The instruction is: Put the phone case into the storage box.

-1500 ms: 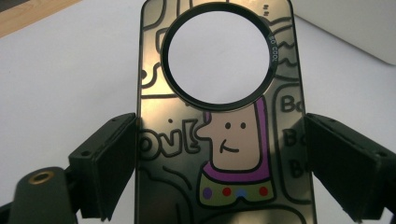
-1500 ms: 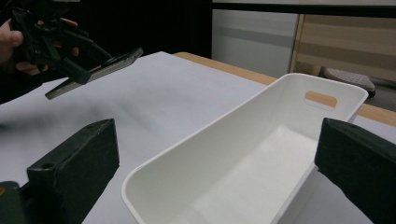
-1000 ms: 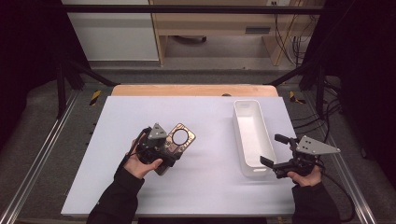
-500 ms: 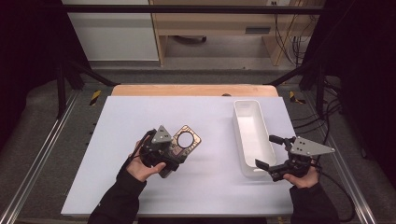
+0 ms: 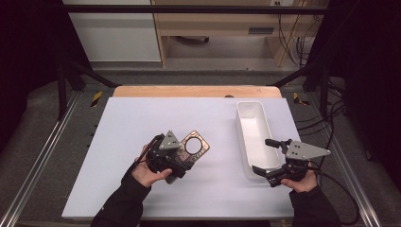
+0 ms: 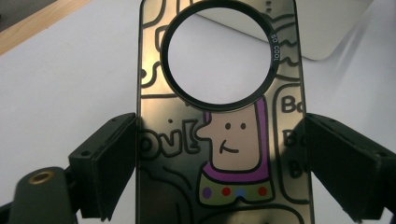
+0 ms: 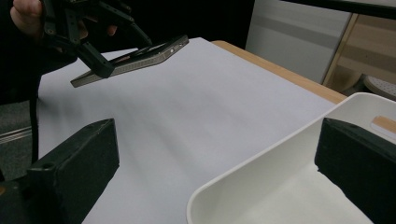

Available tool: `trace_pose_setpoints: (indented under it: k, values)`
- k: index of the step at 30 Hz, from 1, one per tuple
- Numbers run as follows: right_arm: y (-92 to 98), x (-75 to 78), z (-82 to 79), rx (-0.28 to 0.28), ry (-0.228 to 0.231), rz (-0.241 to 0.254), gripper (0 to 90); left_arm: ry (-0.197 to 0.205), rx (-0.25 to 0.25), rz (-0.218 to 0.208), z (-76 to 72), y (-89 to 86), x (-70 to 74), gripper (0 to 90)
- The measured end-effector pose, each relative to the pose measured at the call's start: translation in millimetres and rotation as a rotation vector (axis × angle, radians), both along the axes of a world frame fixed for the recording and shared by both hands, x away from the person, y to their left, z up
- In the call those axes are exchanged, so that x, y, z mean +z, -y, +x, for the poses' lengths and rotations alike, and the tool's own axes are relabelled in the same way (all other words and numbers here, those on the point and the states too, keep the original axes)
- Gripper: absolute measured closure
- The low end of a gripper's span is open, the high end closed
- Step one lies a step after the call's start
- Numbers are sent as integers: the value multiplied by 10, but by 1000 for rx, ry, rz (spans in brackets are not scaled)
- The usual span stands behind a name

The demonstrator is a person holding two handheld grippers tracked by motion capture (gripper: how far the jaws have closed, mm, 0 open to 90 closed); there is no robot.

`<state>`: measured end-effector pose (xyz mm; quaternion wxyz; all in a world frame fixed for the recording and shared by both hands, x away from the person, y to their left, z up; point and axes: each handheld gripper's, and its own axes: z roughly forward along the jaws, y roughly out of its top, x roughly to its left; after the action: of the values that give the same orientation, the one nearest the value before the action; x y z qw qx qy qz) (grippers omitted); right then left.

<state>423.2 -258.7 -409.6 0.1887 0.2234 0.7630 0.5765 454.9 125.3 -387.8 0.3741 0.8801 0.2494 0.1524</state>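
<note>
At the left of the white table [image 5: 118, 142], seen from the high view, a person's left hand [image 5: 149, 172] holds the left gripper [image 5: 182, 156], whose two black jaws are clamped on the long edges of a gold-toned phone case [image 5: 195, 145]. The case is lifted clear of the tabletop and tilts upward at its far end, as the right gripper view shows [image 7: 135, 58]. In the left gripper view, the case [image 6: 219, 140] stands between the jaws with a round black-rimmed opening near its top and a cartoon figure in purple below it; both pads touch its sides. Farther right, a long white bin [image 5: 255, 130] lies lengthwise on the table, well apart from the case. At the far right, the right gripper [image 5: 269, 158], in the person's right hand [image 5: 300, 182], sits at the bin's near end with its jaws spread wide and nothing between the pads; in the right gripper view the bin's near wall [image 7: 261, 186] lies between them, untouched.
</note>
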Motion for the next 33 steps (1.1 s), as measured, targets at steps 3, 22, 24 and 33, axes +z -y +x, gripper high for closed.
trace_pose_setpoints:
  k: [3, 22, 24, 33]
  values:
    - [-28, -3, 0, 7, -3, -9, 5, -1, -12, 6, -10, 26, -6, 115]
    - [-228, -32, 10, 58, -4, -55, 6, 7, -70, 10, -91, 164, -22, 115]
    - [-246, -30, 12, 65, -4, -61, 6, 8, -77, 12, -98, 177, -23, 115]
    - [-306, -6, 1, 84, 14, -79, 6, 12, -107, 20, -135, 225, -14, 115]
